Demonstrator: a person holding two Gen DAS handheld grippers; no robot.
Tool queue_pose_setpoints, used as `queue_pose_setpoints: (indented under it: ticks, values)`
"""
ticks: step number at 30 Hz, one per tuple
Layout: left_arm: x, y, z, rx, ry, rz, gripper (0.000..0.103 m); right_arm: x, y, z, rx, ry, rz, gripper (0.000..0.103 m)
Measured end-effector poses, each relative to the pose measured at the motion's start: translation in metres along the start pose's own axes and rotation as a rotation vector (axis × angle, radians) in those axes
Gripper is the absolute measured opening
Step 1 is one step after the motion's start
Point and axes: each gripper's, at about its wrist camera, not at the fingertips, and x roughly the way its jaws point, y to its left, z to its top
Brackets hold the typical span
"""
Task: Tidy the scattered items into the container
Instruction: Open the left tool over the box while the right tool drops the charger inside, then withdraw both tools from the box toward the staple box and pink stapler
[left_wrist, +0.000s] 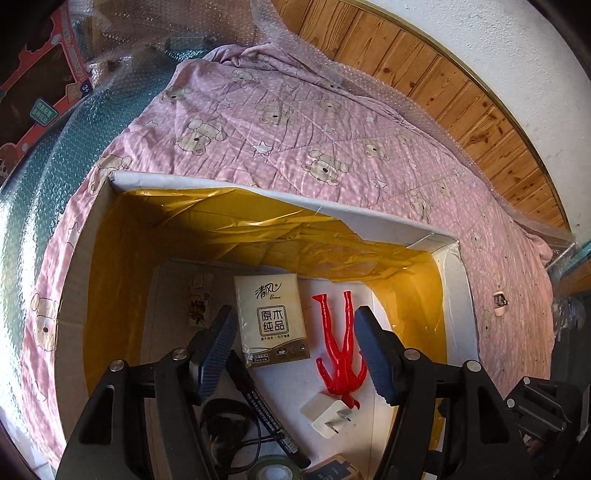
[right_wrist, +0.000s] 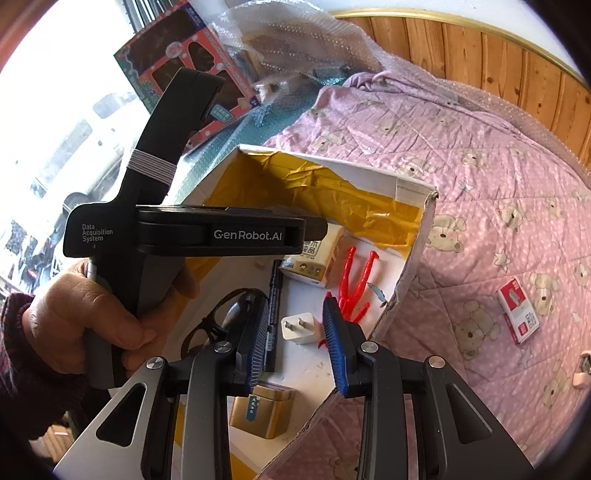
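An open cardboard box lined with yellow foil sits on a pink bear-print bedspread. Inside lie a tissue pack, a red toy figure, a white plug, a black marker, a black cord, a tape roll and a gold tin. My left gripper hangs open over the box floor, holding nothing. My right gripper is open too, above the white plug, empty. A red-and-white small box and a small white item lie on the bedspread outside.
A hand holds the left gripper's handle over the box's left side. Bubble wrap and a red toy carton lie beyond the bedspread. A wooden headboard runs along the back. Another small white item rests right of the box.
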Motion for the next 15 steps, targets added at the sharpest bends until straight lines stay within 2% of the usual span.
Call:
queue_pose_setpoints:
  ticks: [6, 15]
  values:
    - [-0.007, -0.008, -0.006, 0.012, -0.015, 0.034, 0.066, -0.006, -0.004, -0.007, 0.024, -0.012, 0.019, 0.033]
    - [-0.037, -0.039, -0.019, 0.105, -0.084, 0.094, 0.066, -0.03, -0.012, -0.018, 0.062, -0.054, 0.048, 0.033]
